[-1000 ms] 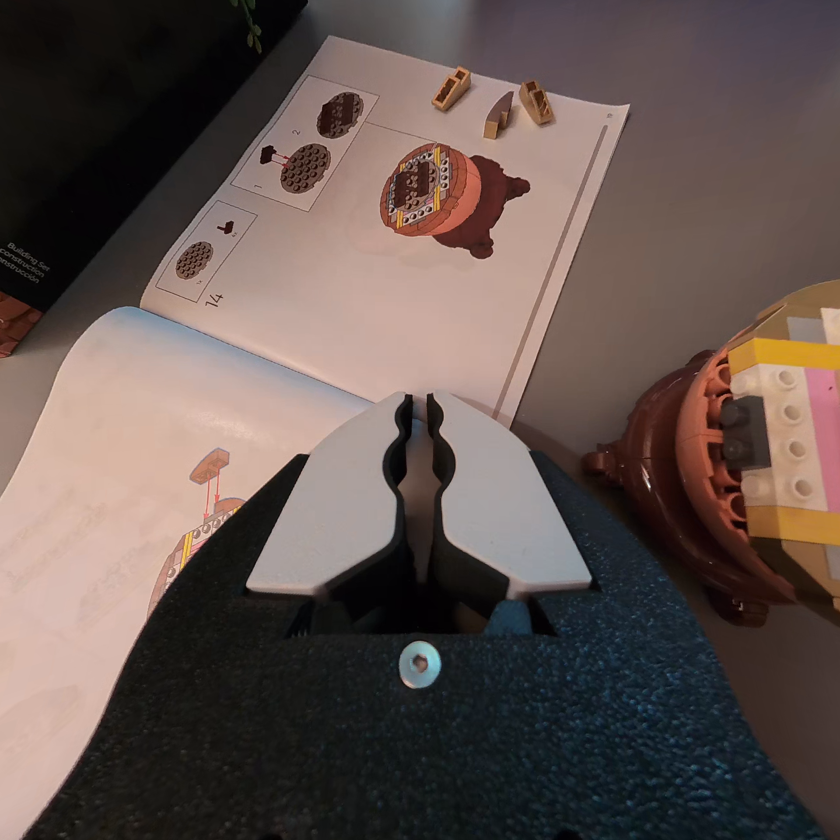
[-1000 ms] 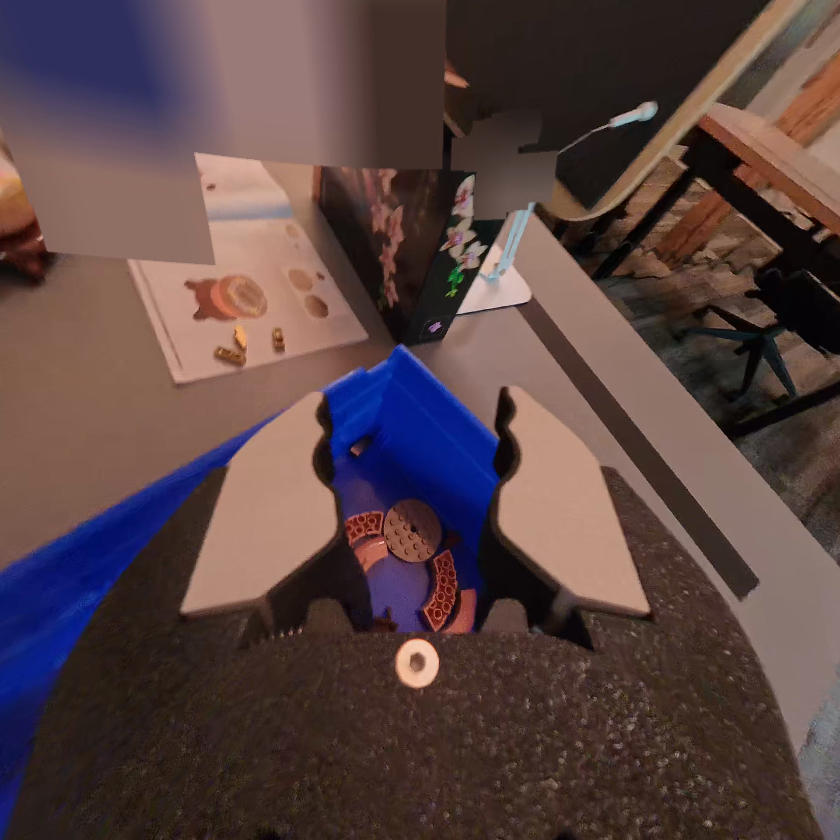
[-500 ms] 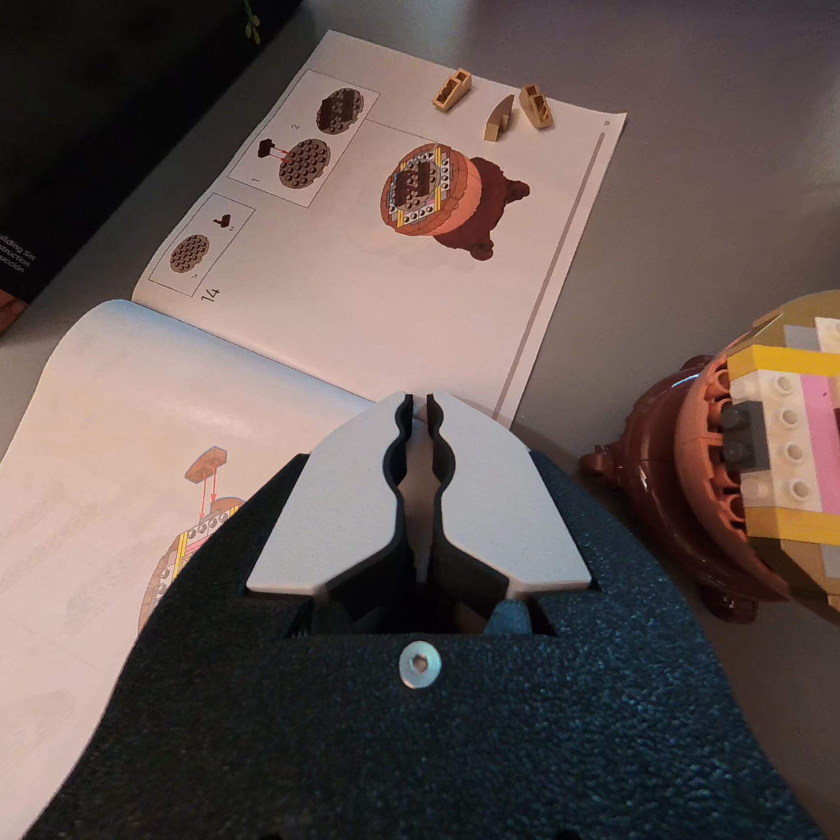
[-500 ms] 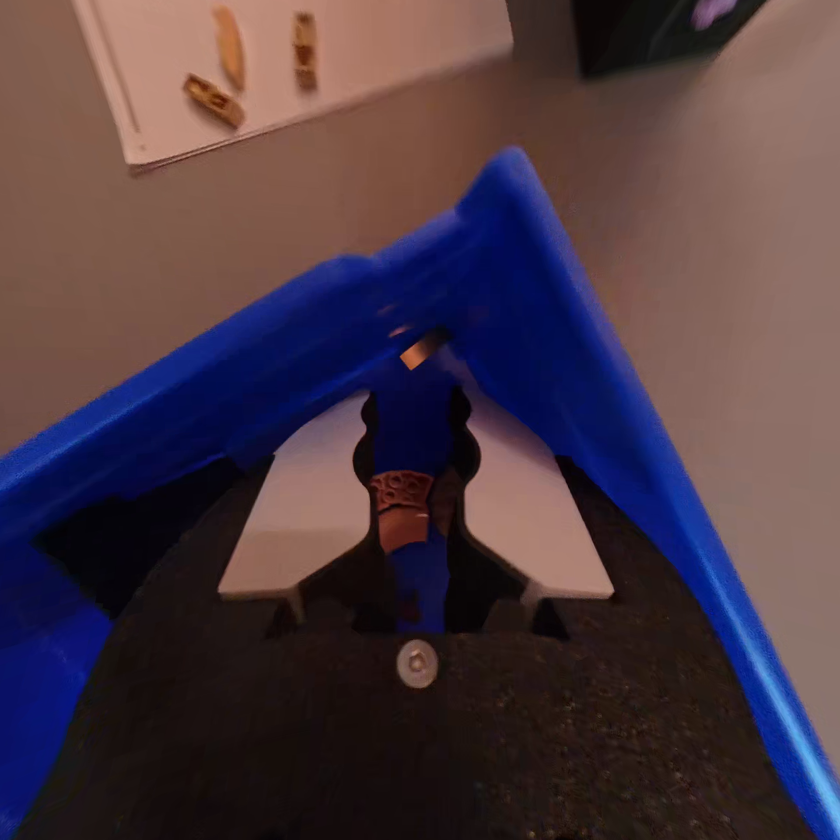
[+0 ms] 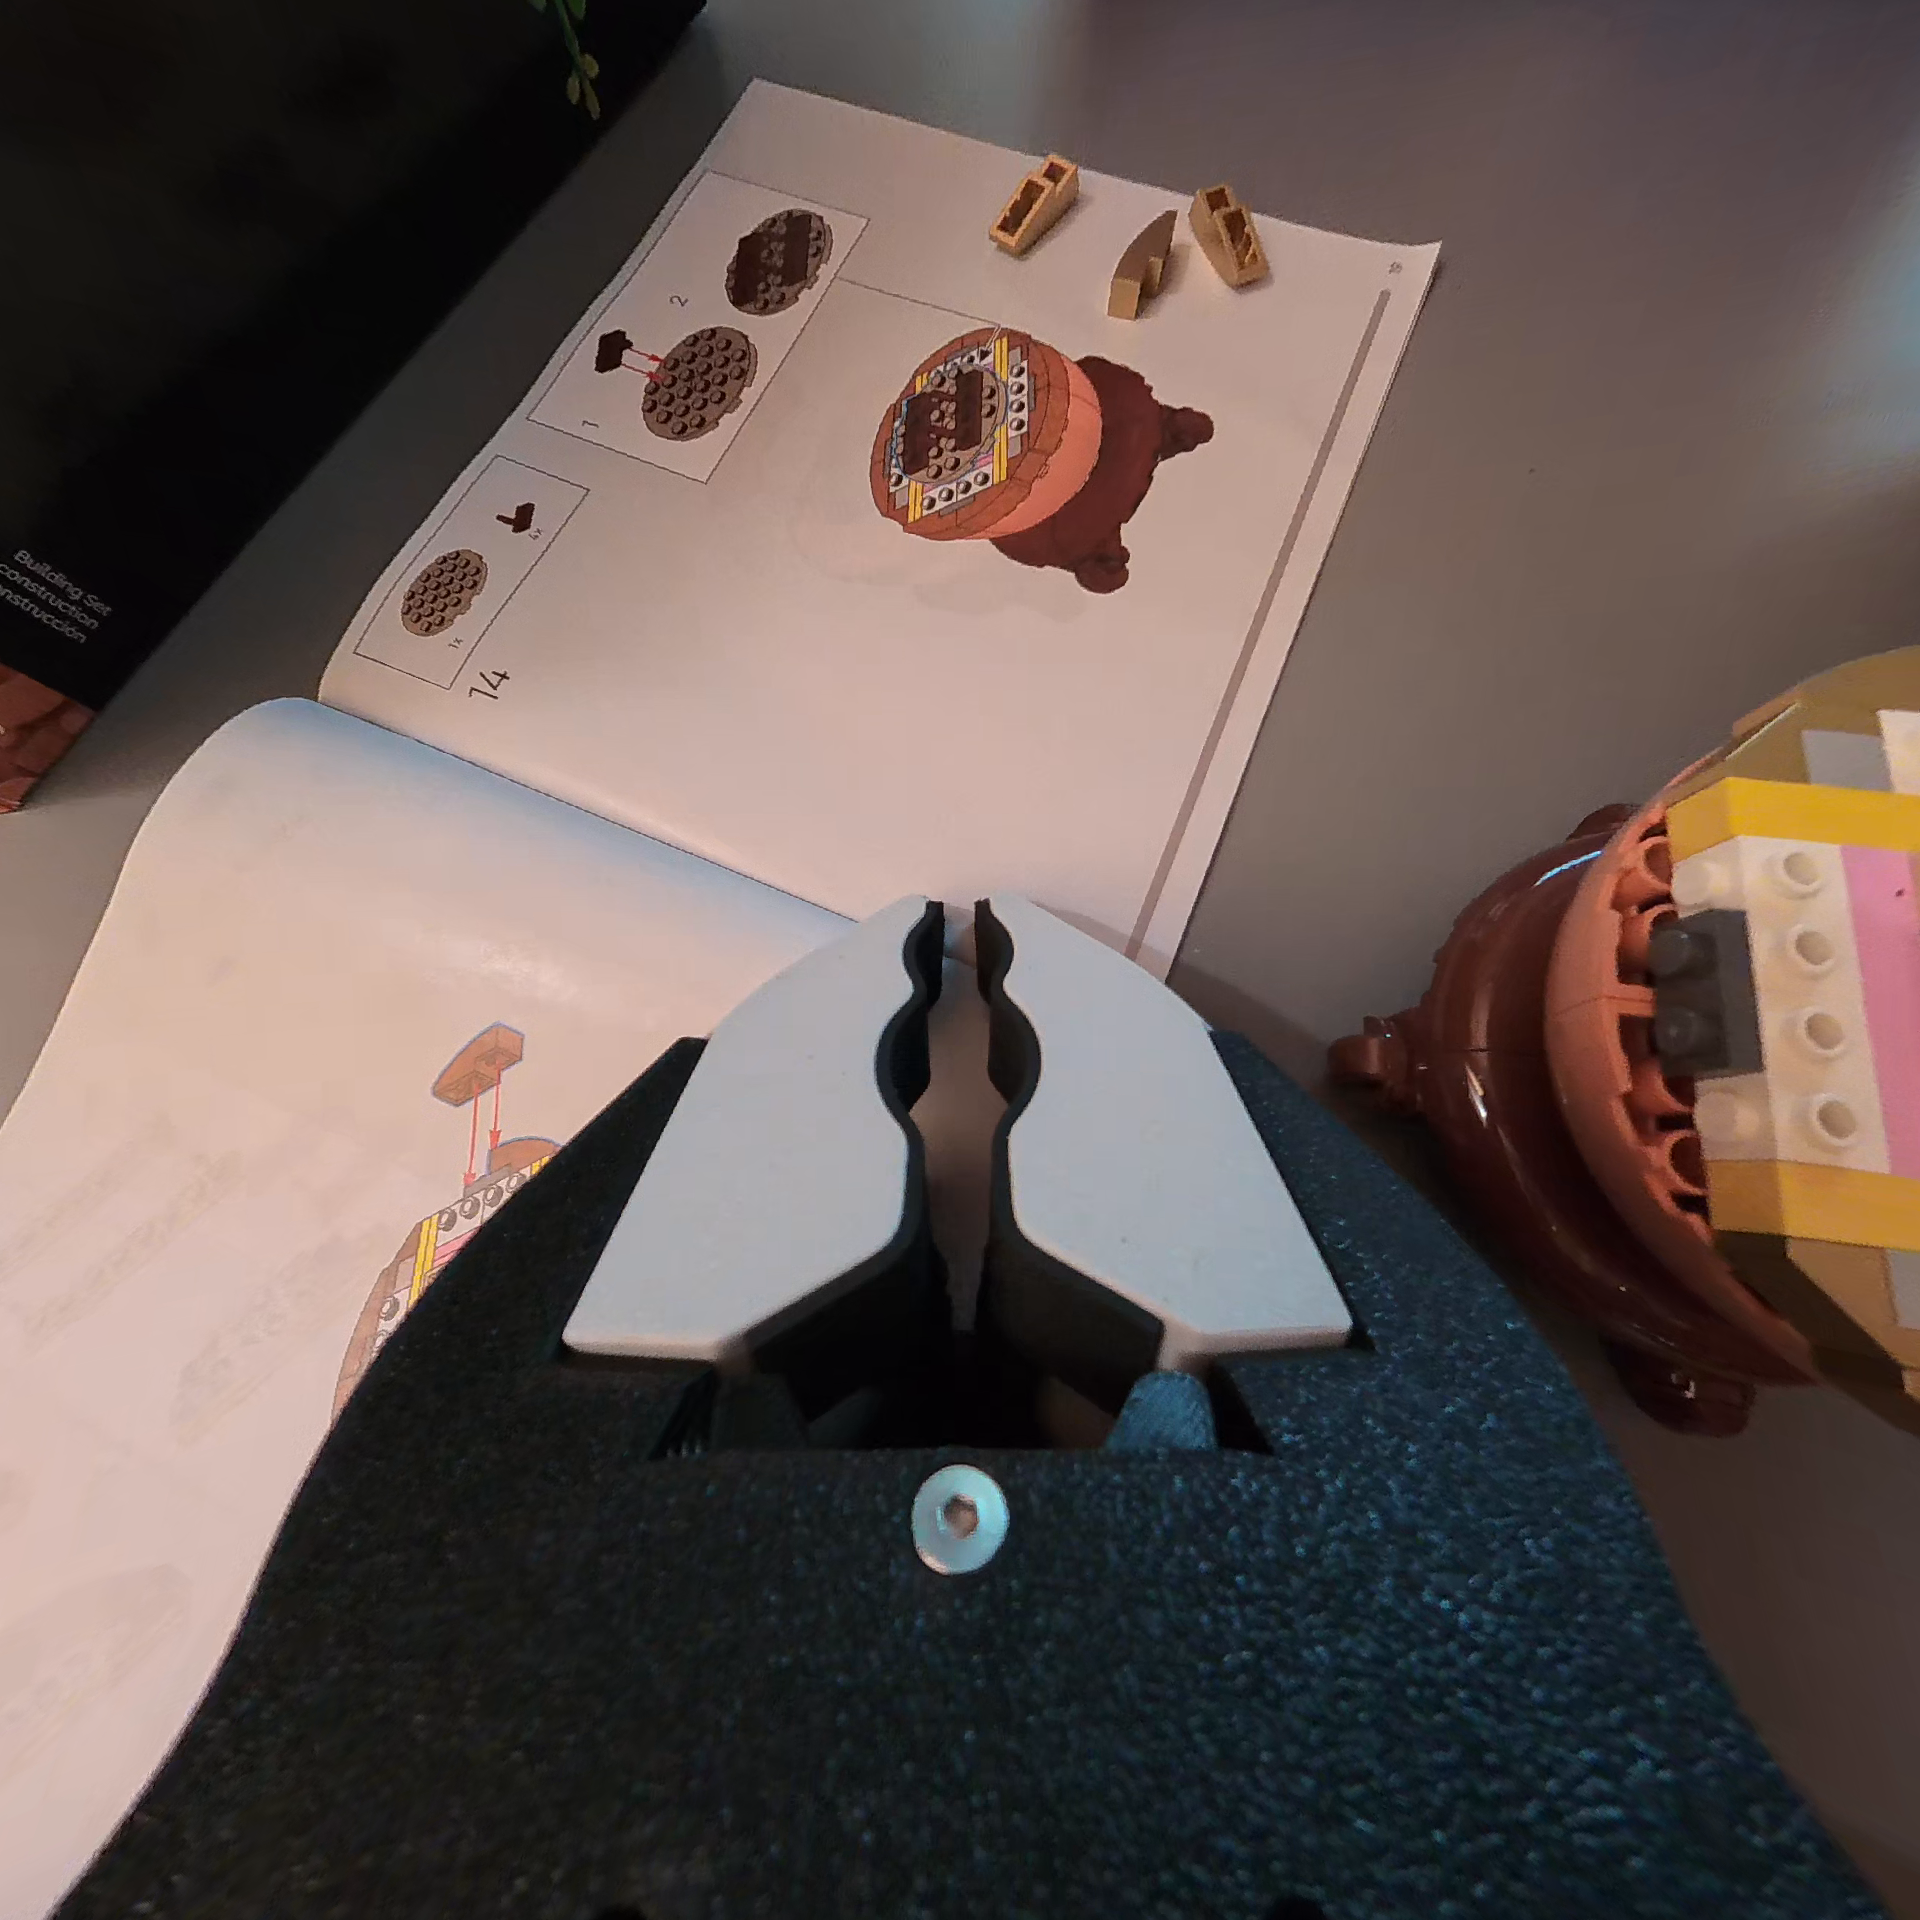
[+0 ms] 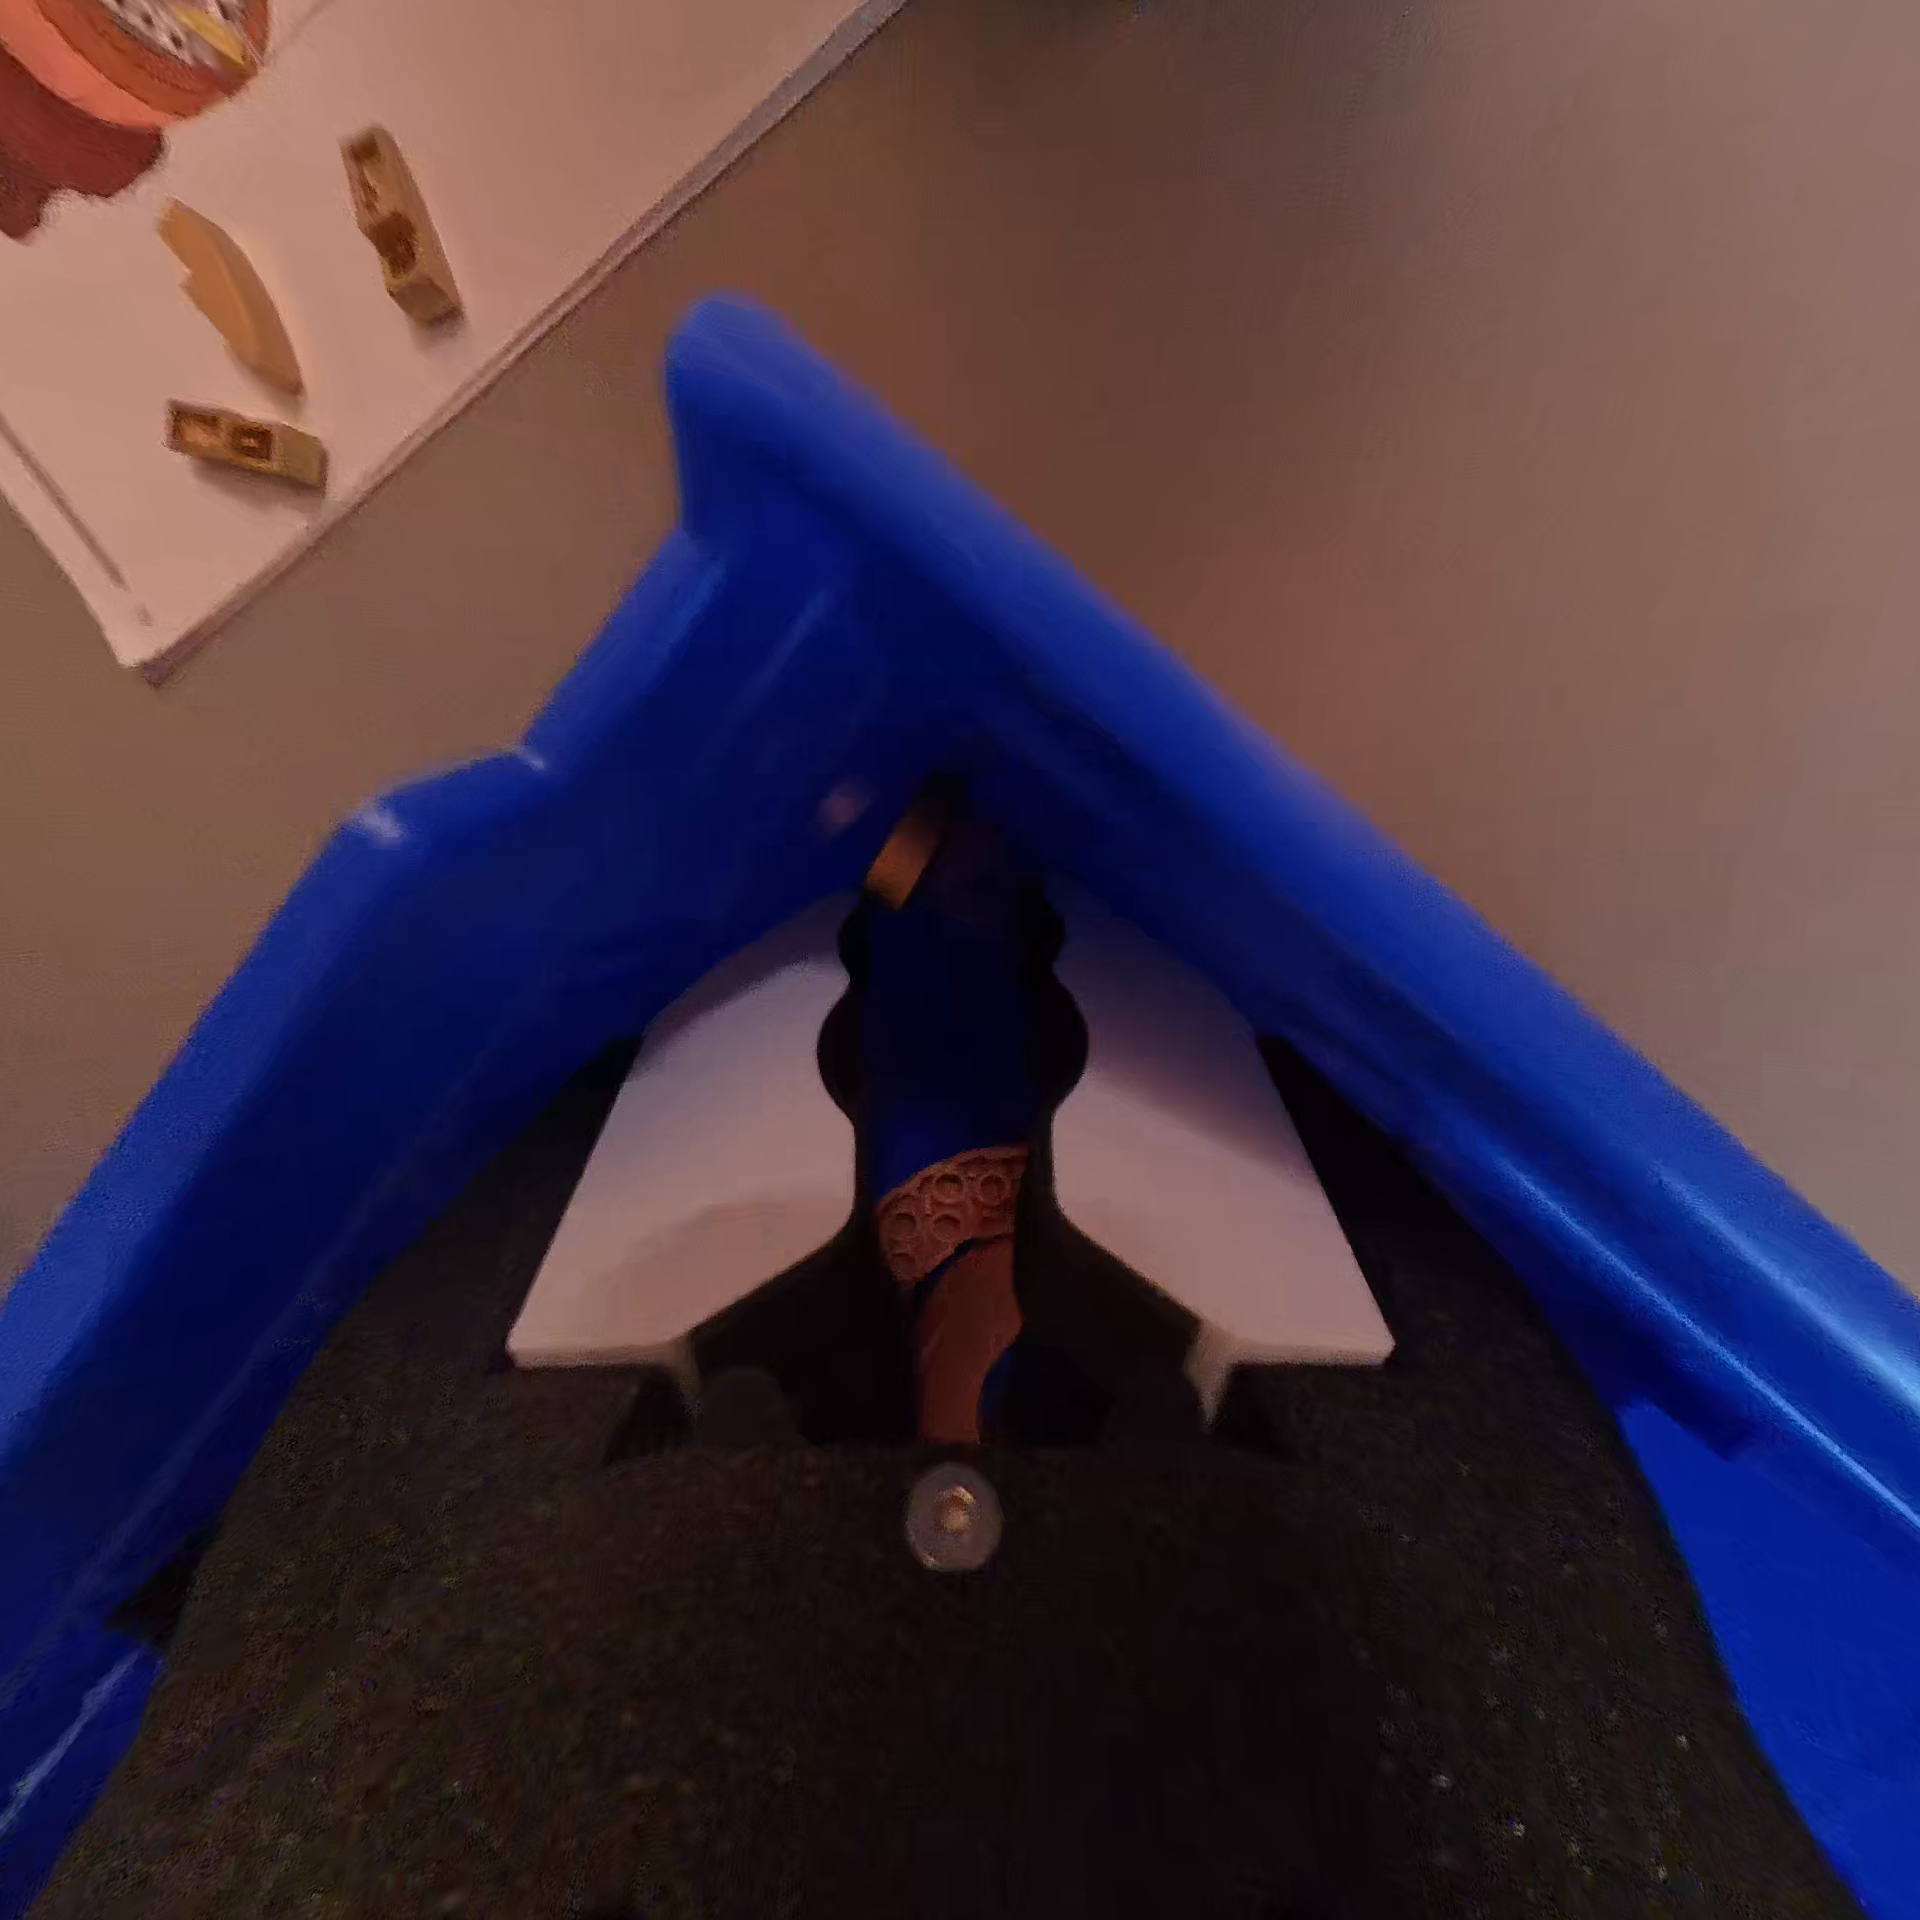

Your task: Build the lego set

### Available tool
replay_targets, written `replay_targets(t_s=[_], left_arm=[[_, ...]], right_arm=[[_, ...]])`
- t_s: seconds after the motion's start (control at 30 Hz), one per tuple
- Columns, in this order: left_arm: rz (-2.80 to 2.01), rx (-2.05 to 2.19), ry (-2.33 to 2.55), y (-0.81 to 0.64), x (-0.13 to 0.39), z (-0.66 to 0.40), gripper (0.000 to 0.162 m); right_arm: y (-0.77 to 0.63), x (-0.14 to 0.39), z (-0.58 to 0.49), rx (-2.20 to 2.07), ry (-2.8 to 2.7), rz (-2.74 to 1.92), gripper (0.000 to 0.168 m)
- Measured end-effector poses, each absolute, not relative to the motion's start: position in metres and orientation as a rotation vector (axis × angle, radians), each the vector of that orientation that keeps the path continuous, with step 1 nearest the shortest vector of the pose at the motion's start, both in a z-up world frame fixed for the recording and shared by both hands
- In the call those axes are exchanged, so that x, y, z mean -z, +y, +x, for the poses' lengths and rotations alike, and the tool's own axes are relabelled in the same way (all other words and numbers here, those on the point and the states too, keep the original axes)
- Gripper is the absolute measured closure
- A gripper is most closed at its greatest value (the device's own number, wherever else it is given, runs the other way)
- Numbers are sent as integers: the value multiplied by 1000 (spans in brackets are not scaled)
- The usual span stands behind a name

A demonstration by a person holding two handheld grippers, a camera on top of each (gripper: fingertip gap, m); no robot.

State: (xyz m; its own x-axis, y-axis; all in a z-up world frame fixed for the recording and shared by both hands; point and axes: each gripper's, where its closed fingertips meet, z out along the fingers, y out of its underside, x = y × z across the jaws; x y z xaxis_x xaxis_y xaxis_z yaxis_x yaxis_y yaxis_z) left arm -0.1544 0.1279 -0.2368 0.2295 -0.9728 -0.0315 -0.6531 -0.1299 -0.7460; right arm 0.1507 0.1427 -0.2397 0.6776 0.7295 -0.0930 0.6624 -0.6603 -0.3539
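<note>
The partly built model (image 5: 1662,1091), a dark brown pot with yellow, white, pink and grey bricks on top, lies on its side to the right of my left gripper (image 5: 958,914). That gripper is shut and empty over the open manual (image 5: 935,675). Three tan slope pieces (image 5: 1143,265) lie on the manual's far corner and also show in the right wrist view (image 6: 234,296). My right gripper (image 6: 951,935) is down inside the blue bin (image 6: 1143,675), its fingers closed narrow on a brown curved brick (image 6: 956,1205). The bin rim hides its fingertips.
A black set box (image 5: 208,260) stands at the far left beside the manual. A small tan piece (image 6: 899,862) sits in the bin's corner. Grey tabletop (image 6: 1455,364) lies beyond the bin. My right fingertips sit around 30 centimeters from my left ones.
My right gripper went down into the blue bin and its fingers narrowed from wide open onto the brown brick. The left gripper stayed shut and barely moved.
</note>
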Motion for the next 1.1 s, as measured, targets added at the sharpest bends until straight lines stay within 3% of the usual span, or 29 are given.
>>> replay_targets(t_s=[0.03,0.07,0.2,0.33,0.57,0.83,0.87,0.97,1.1], left_arm=[[-1857,628,1496,128,237,-154,156],[-1852,619,1497,128,237,-154,156],[-1823,575,1506,128,236,-154,156],[-1810,557,1511,128,236,-154,157],[-1835,593,1504,128,236,-154,157],[-1824,576,1506,128,236,-155,156],[-1826,578,1505,128,236,-155,156],[-1833,589,1503,128,236,-155,156],[-1837,597,1502,128,236,-155,156]], right_arm=[[142,240,150,-309,-1136,-2586,146],[139,240,146,-329,-1158,-2581,158],[138,236,151,-288,-1156,-2565,168],[134,229,166,-200,-1124,-2594,168],[150,219,157,-424,-740,-2639,137],[146,238,154,-337,-817,-2660,134],[145,240,165,-220,-865,-2669,148],[145,233,186,4,-942,-2652,152],[142,210,167,-209,-864,-2588,151]])
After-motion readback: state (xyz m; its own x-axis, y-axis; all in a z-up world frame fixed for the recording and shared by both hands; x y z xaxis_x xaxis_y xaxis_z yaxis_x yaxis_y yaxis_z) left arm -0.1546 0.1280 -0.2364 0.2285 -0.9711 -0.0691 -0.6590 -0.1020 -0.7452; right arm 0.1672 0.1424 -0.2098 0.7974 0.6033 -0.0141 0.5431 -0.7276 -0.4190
